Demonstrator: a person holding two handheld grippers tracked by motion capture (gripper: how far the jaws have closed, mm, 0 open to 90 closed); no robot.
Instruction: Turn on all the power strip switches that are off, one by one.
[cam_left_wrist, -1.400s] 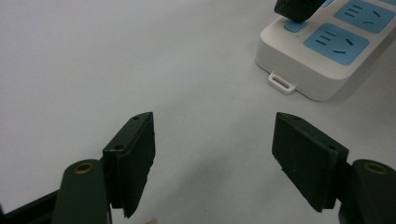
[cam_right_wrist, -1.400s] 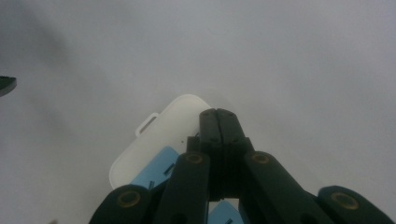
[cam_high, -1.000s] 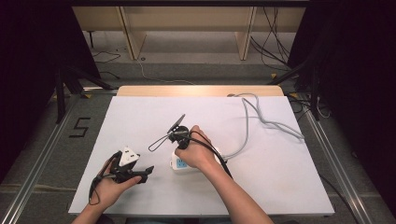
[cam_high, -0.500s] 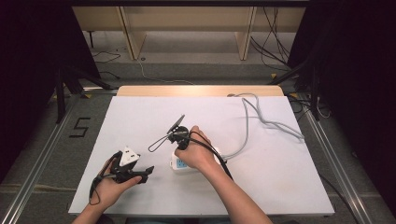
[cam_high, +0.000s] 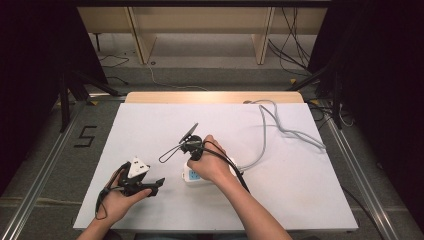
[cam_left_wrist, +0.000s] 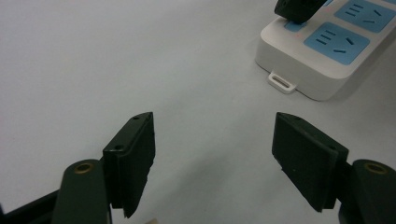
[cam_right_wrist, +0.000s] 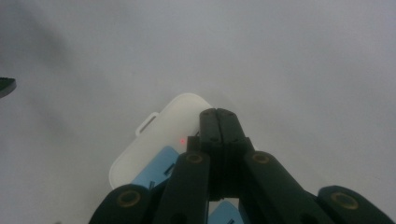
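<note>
Pressing down with jaws together, the right gripper (cam_right_wrist: 218, 116) meets the white blue-socketed power strip (cam_left_wrist: 327, 51) end, while the left gripper (cam_left_wrist: 212, 161), jaws apart, waits beside it on the white counter (cam_high: 300, 190).

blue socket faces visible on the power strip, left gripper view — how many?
2. One full blue socket face sits nearest the strip's tabbed end; a second lies beyond it, cut by the picture's top-right corner. The power strip runs out of frame, so more may be hidden.
</note>
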